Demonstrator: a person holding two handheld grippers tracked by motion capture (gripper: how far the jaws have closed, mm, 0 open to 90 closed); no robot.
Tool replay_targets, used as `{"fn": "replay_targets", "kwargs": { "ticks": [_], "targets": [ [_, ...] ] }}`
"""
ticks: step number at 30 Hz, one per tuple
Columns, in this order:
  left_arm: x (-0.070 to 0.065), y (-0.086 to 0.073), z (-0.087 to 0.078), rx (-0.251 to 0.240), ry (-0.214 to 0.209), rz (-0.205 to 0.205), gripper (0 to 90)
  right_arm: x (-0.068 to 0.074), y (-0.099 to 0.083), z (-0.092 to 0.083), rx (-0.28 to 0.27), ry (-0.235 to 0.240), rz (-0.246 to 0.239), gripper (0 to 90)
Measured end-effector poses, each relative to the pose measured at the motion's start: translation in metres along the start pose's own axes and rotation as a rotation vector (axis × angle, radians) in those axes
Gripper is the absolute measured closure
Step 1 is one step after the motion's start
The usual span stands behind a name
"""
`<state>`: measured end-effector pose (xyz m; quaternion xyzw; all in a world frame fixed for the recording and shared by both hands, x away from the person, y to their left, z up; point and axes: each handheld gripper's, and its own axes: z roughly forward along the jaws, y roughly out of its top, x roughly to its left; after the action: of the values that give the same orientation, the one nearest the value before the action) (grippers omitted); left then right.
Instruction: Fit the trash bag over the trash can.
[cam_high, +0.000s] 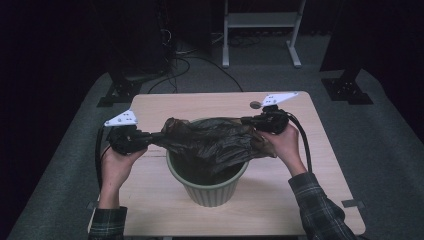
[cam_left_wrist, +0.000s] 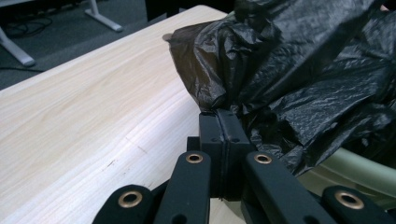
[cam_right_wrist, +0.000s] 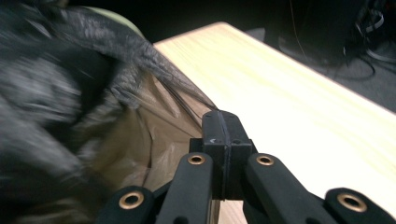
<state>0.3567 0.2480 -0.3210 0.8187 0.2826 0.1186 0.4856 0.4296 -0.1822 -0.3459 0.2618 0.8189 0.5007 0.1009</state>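
A crumpled black plastic bag (cam_high: 212, 140) is stretched over the mouth of a pale green ribbed bin (cam_high: 210, 187) standing mid-table. My left gripper (cam_high: 152, 138) is at the bin's left, its jaws shut on the bag's left edge; in the left gripper view the bag (cam_left_wrist: 299, 79) bunches right at the closed jaw tips (cam_left_wrist: 219, 114). My right gripper (cam_high: 248, 121) sits at the bin's far right, shut on the bag's right edge; the right gripper view shows thin film (cam_right_wrist: 154, 93) pulled taut into the closed tips (cam_right_wrist: 219, 119). The bin rim (cam_left_wrist: 359, 170) shows below the bag.
The light wooden table (cam_high: 310, 165) has bare room on both sides of the bin. A small round dark object (cam_high: 255, 105) lies near the far edge. Beyond the table stand a white frame (cam_high: 260, 30), dark stands and cables on grey carpet.
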Motion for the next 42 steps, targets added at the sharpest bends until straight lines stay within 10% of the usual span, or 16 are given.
{"fn": "replay_targets", "kwargs": {
  "ticks": [18, 30, 36, 42],
  "targets": [
    [0.006, -0.016, 0.007, 0.081, 0.024, -0.030, 90.0, -0.006, -0.032, 0.048, 0.209, -0.007, 0.088, 89.8],
    [0.003, -0.011, -0.001, 0.055, 0.014, -0.023, 90.0, -0.010, -0.001, -0.025, -0.022, -0.065, 0.066, 67.8],
    [0.003, -0.010, -0.003, 0.052, 0.012, -0.018, 89.9, -0.002, 0.016, -0.049, -0.151, 0.036, 0.022, 58.1],
    [0.002, -0.009, -0.002, 0.050, 0.008, -0.017, 89.9, 0.003, 0.029, -0.030, -0.147, 0.110, -0.009, 55.9]
  ]
}}
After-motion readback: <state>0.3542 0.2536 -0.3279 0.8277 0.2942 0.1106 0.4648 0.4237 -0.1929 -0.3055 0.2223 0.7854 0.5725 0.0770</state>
